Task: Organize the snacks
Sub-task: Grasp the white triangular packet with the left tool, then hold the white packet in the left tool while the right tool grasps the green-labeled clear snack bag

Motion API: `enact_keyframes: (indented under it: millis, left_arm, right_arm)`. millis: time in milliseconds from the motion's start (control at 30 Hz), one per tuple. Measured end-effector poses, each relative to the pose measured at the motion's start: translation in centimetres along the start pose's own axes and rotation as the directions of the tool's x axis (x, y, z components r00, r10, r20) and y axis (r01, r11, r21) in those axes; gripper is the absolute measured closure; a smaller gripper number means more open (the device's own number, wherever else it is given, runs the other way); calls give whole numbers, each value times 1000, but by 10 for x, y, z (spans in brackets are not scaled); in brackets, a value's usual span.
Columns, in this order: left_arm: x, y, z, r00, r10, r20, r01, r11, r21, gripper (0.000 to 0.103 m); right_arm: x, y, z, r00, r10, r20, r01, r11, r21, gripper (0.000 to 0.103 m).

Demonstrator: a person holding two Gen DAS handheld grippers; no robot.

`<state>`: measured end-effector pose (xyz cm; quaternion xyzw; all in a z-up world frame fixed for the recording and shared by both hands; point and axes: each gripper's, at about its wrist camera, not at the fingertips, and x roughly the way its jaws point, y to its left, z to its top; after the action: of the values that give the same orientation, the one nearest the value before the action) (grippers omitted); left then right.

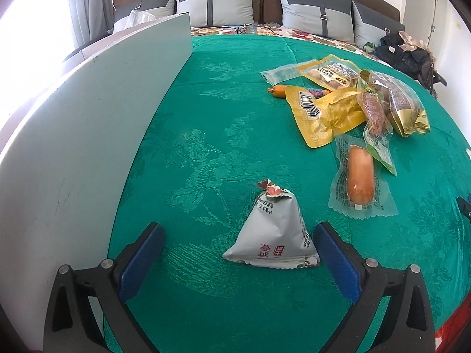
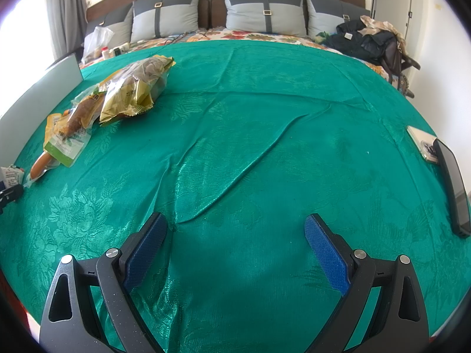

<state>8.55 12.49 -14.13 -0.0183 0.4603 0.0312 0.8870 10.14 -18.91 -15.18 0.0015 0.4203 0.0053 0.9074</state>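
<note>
A white triangular snack packet with red print lies on the green cloth, between the spread blue pads of my left gripper; the pads stand clear of it, though the right one is close to its corner. A heap of snacks lies further right: yellow pouches, a gold bag, and a sausage in a clear wrapper. In the right wrist view my right gripper is open over bare, creased cloth, with the snack heap far to its left.
A tall white board stands on edge along the left of the cloth. A phone and a dark flat device lie at the right edge. Pillows and dark clothing are at the back.
</note>
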Motion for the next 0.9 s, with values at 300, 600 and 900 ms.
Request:
enact_keyframes:
  millis: [300, 600, 900]
  left_arm:
    - [1, 1, -1, 1000, 0, 1, 0, 1000, 0, 0]
    - [-12, -12, 0, 999, -42, 17, 40, 997, 64, 54]
    - [-15, -9, -4, 997, -70, 26, 68, 996, 59, 54]
  right_arm:
    - [0, 0, 0, 1000, 1, 0, -1, 1000, 0, 6]
    - [0, 0, 1, 1000, 1, 0, -1, 1000, 0, 6]
    - [-16, 93, 71, 939, 334, -79, -331, 942, 54, 9]
